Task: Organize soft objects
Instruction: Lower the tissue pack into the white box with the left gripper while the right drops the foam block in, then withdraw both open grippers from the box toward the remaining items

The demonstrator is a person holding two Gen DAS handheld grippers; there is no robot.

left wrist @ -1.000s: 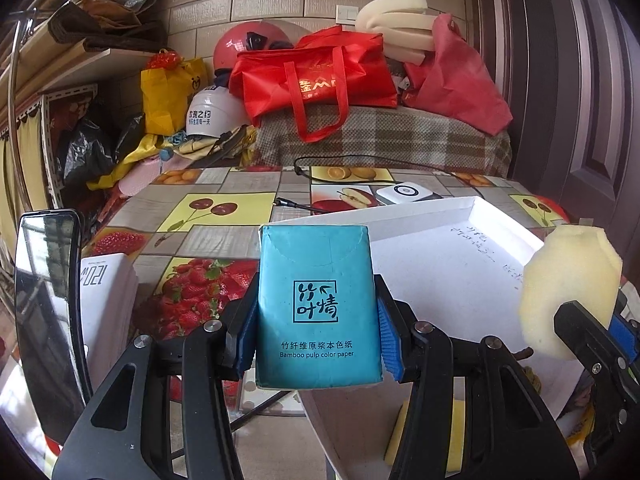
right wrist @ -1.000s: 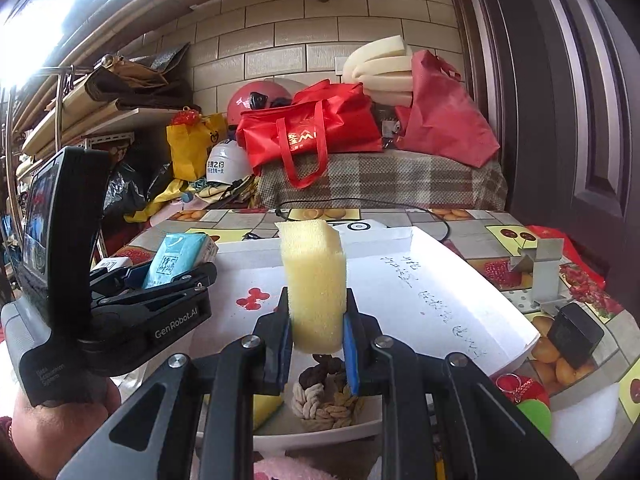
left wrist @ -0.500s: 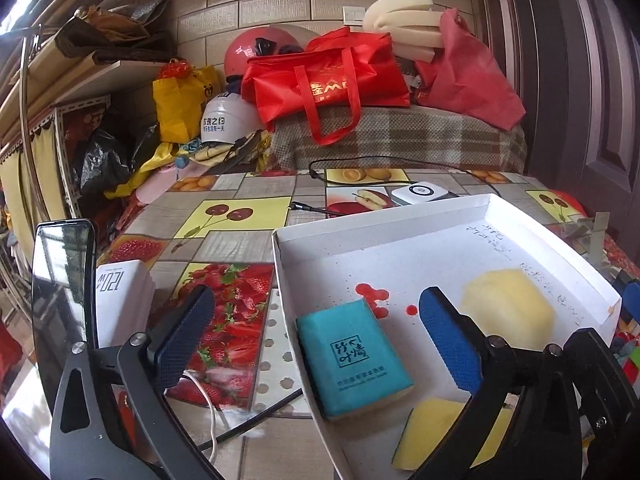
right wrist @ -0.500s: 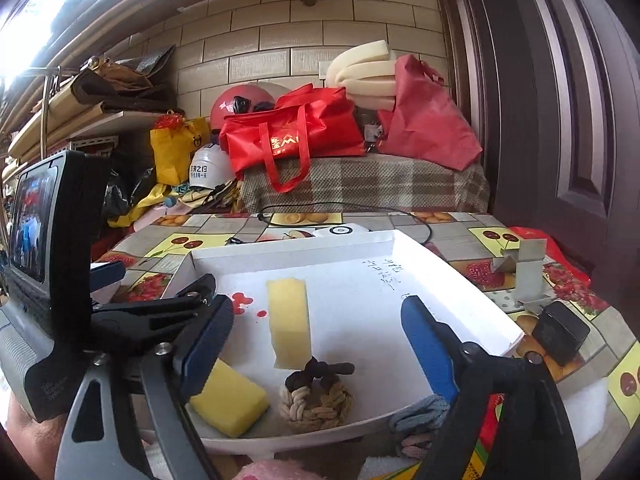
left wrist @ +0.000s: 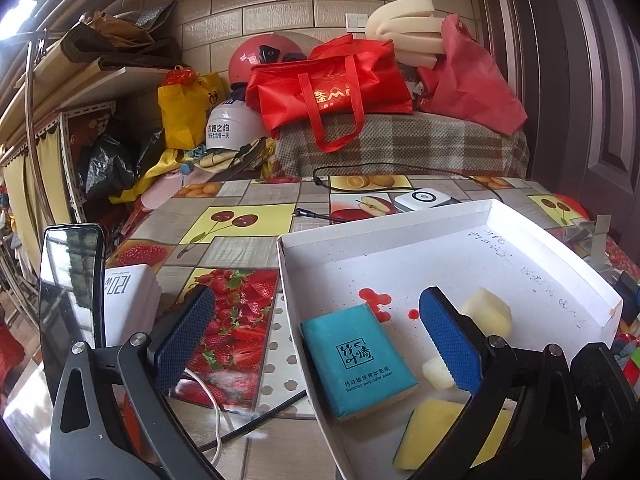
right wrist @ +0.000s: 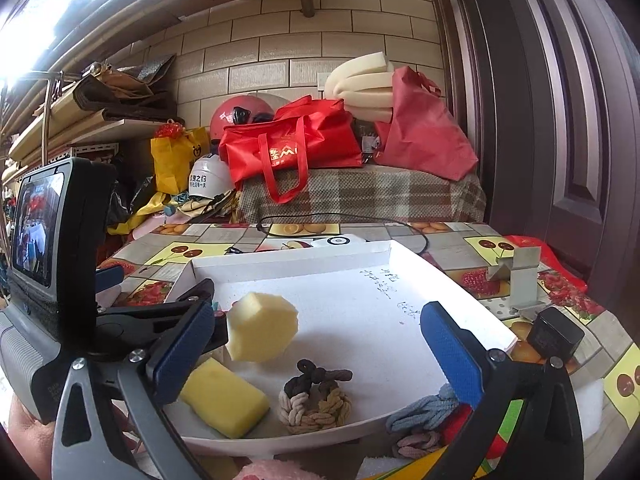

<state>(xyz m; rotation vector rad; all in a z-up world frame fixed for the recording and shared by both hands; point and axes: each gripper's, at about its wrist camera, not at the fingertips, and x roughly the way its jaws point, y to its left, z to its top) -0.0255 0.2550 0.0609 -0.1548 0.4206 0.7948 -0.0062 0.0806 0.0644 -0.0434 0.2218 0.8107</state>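
A white shallow box (left wrist: 400, 224) (right wrist: 288, 258) lies on the table. In it lie a teal tissue pack (left wrist: 358, 358), a pale yellow foam block (right wrist: 262, 328) (left wrist: 486, 312), a yellow sponge (right wrist: 224, 398) (left wrist: 436, 428) and a braided rope knot (right wrist: 314, 398). My left gripper (left wrist: 316, 344) is open and empty, hanging over the box's left wall with the tissue pack between its fingers. My right gripper (right wrist: 316, 352) is open and empty over the box's near edge.
Outside the box's near right edge lie braided cords (right wrist: 424, 412) and a black charger (right wrist: 554, 334). A white pack (left wrist: 128, 304), cables (left wrist: 208, 408) and a white device (left wrist: 426, 198) lie on the fruit-pattern tablecloth. Red bags (left wrist: 332, 84), helmets and foam pile up behind.
Both grippers opened and let go: the tissue pack and the foam block dropped into the box. The foam block has since tipped over, and both grippers drew back slightly.
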